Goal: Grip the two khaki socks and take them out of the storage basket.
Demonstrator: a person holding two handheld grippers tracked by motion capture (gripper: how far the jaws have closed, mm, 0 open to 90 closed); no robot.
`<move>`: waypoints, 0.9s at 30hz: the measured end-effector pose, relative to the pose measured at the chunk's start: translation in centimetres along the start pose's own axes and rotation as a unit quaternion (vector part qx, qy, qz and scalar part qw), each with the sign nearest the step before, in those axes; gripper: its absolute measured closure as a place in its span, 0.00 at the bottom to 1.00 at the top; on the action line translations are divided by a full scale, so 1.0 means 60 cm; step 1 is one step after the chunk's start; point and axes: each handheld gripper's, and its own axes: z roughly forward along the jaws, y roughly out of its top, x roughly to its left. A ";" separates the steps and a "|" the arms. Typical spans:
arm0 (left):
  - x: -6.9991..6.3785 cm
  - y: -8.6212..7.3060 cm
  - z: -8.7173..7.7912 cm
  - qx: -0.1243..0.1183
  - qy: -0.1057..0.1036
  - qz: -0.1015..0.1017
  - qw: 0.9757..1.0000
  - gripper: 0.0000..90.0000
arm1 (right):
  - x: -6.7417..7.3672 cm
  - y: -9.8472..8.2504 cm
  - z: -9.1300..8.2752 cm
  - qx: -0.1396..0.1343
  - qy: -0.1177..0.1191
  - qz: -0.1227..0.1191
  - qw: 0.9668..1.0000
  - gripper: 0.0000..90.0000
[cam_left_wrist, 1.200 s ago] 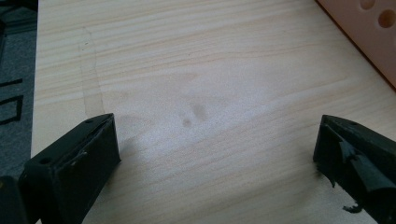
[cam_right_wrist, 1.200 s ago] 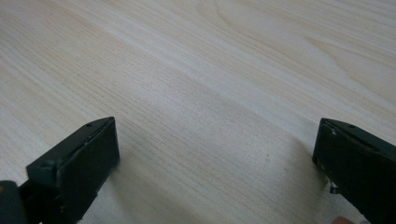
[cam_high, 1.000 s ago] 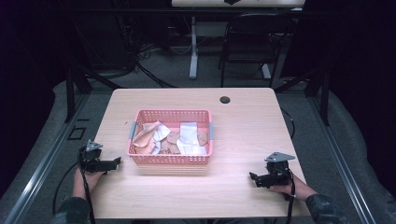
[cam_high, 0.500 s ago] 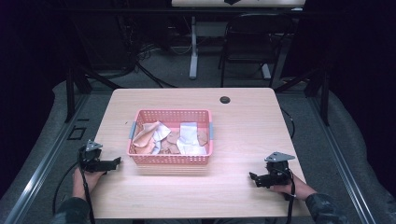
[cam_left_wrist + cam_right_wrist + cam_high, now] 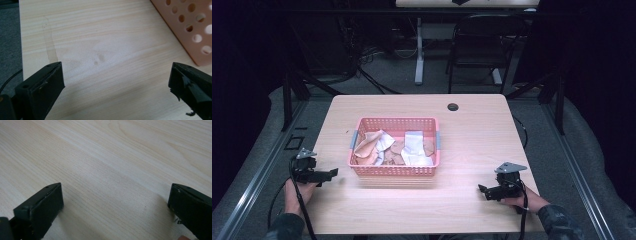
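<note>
1. A pale wooden desk (image 5: 472,150) is seen in a dark room, with a black chair (image 5: 484,45) behind it.
2. One pink basket (image 5: 395,172) is counted, mid-desk, its long axis left-to-right, with crumpled cloths (image 5: 412,150) inside.
3. The left gripper (image 5: 331,173) and right gripper (image 5: 482,190) are held released, jaws wide apart, flanking the basket.

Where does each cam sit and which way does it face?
High view: above the person's side, looking forward and down on the table; both hands show, with left gripper and right gripper.
Left gripper view: on the left gripper, looking along its open jaws at the tabletop and a basket corner.
Right gripper view: on the right gripper, open jaws over bare wood.
Shared: high and left gripper views both show the basket.
</note>
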 end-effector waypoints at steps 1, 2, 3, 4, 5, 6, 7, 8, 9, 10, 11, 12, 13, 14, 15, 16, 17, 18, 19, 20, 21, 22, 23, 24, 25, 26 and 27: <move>-0.002 0.004 -0.004 0.000 -0.001 0.001 1.000 0.00 | 0.000 0.000 0.000 0.000 0.000 0.000 1.000 0.00; -0.004 0.008 -0.009 0.000 -0.003 0.003 1.000 0.00 | 0.000 0.000 0.000 -0.001 -0.001 0.000 1.000 0.00; -0.006 0.012 -0.014 -0.002 -0.002 0.003 1.000 0.00 | 0.001 0.000 0.000 -0.001 -0.002 0.001 1.000 0.00; -0.008 0.015 -0.020 -0.003 0.000 0.004 1.000 0.00 | 0.001 0.000 -0.001 0.001 -0.002 -0.001 1.000 0.00; -0.010 0.018 -0.026 -0.007 -0.001 0.004 1.000 0.00 | 0.002 -0.001 -0.001 0.000 -0.003 0.001 1.000 0.00; -0.011 0.021 -0.031 -0.007 0.002 0.006 1.000 0.00 | 0.001 0.000 -0.001 0.001 -0.002 0.000 1.000 0.00; -0.012 0.024 -0.035 -0.004 0.003 0.007 1.000 0.00 | 0.001 0.000 -0.001 0.001 -0.002 0.000 1.000 0.00; -0.011 0.027 -0.039 -0.004 0.002 0.006 1.000 0.00 | 0.001 0.000 -0.001 0.001 -0.002 0.000 1.000 0.00; -0.011 0.030 -0.042 -0.004 0.002 0.004 1.000 0.00 | 0.001 0.000 -0.001 0.001 -0.002 0.000 1.000 0.00; -0.010 0.032 -0.046 -0.004 0.001 0.003 1.000 0.00 | 0.001 0.000 -0.001 0.001 -0.002 0.000 1.000 0.00; -0.009 0.035 -0.049 -0.004 0.002 0.002 1.000 0.00 | 0.001 0.000 -0.001 0.001 -0.002 0.001 1.000 0.00; -0.009 0.038 -0.051 -0.003 0.003 0.003 1.000 0.00 | 0.001 0.000 -0.001 0.001 -0.002 0.001 1.000 0.00; -0.010 0.041 -0.054 -0.005 0.003 0.004 1.000 0.00 | 0.001 0.000 -0.001 0.002 -0.002 0.001 1.000 0.00; -0.010 0.043 -0.057 -0.004 0.000 0.004 1.000 0.00 | 0.001 0.000 -0.001 0.001 -0.002 0.001 1.000 0.00; -0.011 0.046 -0.059 -0.004 -0.004 0.003 1.000 0.00 | 0.001 0.000 -0.001 0.001 -0.002 0.001 1.000 0.00; -0.012 0.049 -0.061 -0.004 -0.007 0.004 1.000 0.00 | 0.001 0.000 -0.001 0.001 -0.002 0.001 1.000 0.00; -0.014 0.052 -0.063 -0.002 -0.008 0.006 1.000 0.00 | 0.001 0.000 -0.001 0.002 -0.002 0.001 1.000 0.00; -0.016 0.056 -0.065 0.000 -0.011 0.011 1.000 0.00 | 0.001 0.000 -0.001 0.002 -0.002 0.001 1.000 0.00; -0.018 0.059 -0.067 0.001 -0.012 0.014 1.000 0.00 | 0.001 0.000 -0.001 0.001 -0.002 0.001 1.000 0.00; -0.020 0.064 -0.070 0.002 -0.015 0.017 1.000 0.00 | 0.001 0.000 -0.001 0.001 -0.002 0.001 1.000 0.00; -0.021 0.068 -0.072 0.003 -0.016 0.019 1.000 0.00 | 0.001 0.000 -0.001 0.001 -0.003 0.002 1.000 0.00; -0.022 0.073 -0.074 0.004 -0.017 0.020 1.000 0.00 | 0.001 0.000 -0.001 0.001 -0.002 0.001 1.000 0.00; -0.024 0.078 -0.077 0.004 -0.017 0.024 1.000 0.00 | 0.001 0.000 -0.001 0.001 -0.002 0.001 1.000 0.00; -0.025 0.085 -0.080 0.005 -0.016 0.027 0.999 0.00 | 0.001 0.000 -0.001 0.001 -0.003 0.002 1.000 0.00; -0.027 0.091 -0.082 0.004 -0.017 0.029 0.999 0.00 | 0.001 0.000 -0.001 0.001 -0.002 0.001 1.000 0.00; -0.029 0.097 -0.085 0.003 -0.017 0.033 0.999 0.00 | 0.001 0.000 -0.001 0.001 -0.002 0.001 1.000 0.00; -0.032 0.104 -0.088 0.003 -0.019 0.035 0.999 0.00 | 0.001 0.000 -0.001 0.001 -0.002 0.001 1.000 0.00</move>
